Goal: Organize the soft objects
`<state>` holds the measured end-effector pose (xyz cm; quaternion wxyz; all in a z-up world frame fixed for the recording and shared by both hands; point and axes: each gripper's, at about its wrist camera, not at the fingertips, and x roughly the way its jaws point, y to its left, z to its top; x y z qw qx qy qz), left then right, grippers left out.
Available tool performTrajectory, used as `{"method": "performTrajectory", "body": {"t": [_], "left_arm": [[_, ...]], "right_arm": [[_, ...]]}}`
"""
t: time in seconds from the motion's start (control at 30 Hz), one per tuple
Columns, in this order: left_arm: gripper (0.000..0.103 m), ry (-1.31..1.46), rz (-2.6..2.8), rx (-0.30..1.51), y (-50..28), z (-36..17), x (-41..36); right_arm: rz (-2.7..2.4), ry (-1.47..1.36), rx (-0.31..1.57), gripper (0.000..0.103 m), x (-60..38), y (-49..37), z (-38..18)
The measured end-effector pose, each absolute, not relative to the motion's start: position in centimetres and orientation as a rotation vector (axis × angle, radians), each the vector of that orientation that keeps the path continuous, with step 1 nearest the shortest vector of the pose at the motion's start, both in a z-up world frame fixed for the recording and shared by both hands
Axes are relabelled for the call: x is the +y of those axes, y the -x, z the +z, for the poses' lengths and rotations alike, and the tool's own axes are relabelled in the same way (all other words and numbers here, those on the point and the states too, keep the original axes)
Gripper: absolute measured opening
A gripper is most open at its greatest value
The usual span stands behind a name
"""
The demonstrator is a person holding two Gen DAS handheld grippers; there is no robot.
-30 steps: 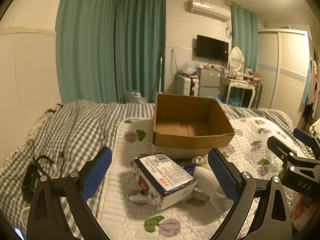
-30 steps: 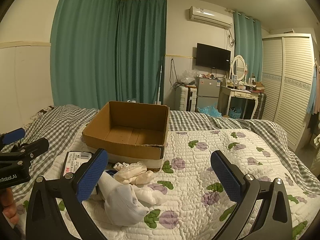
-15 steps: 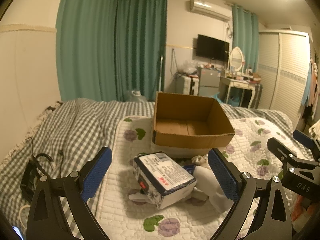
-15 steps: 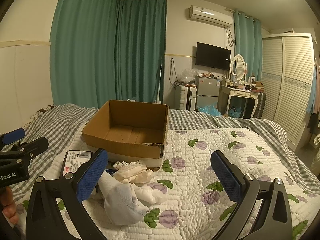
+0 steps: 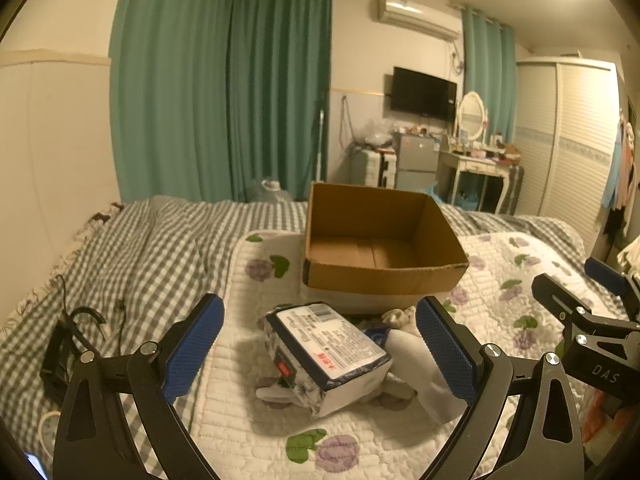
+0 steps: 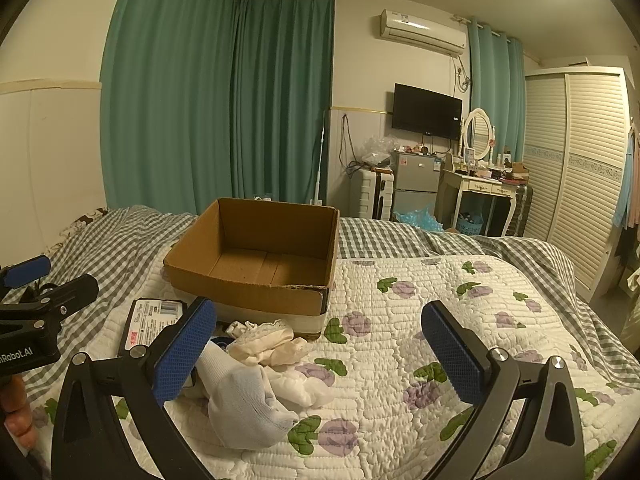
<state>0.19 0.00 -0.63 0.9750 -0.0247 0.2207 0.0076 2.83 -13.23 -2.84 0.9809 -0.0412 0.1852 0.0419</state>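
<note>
While both grippers hang spread wide, nothing is held.
Left gripper frames the tissue pack; right gripper faces socks, box beyond.

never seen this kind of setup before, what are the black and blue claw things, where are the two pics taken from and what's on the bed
There is no robot. A person holds one two-finger clamp in each hand, and each clamp carries a wide-angle camera looking out along its blue-padded fingers. One picture comes from the left gripper, the other from the right gripper. Each also sees the other clamp at its edge.

Both are open and hold nothing.

On the quilted bedspread stands an empty cardboard box. In front of it lie a wrapped tissue pack, a white sock and a cream lace-trimmed cloth. These soft things are probably meant for the box.
</note>
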Motion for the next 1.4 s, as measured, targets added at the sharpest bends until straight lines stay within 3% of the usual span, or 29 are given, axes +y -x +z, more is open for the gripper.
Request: {"method": "performTrajectory", "body": {"t": [1.0,1.4], "left_arm": [[0.098,0.048,0.013,0.446,-0.2,-0.7,0.1],[0.098,0.045,0.095,0.517,2.7,-0.3,1.3]], "right_arm": [[0.085,0.090,0.374,0.103,-13.1,-3.0,-3.0],[0.180,0.127,0.482,0.103,-12.1,-2.7,-2.8]]}}
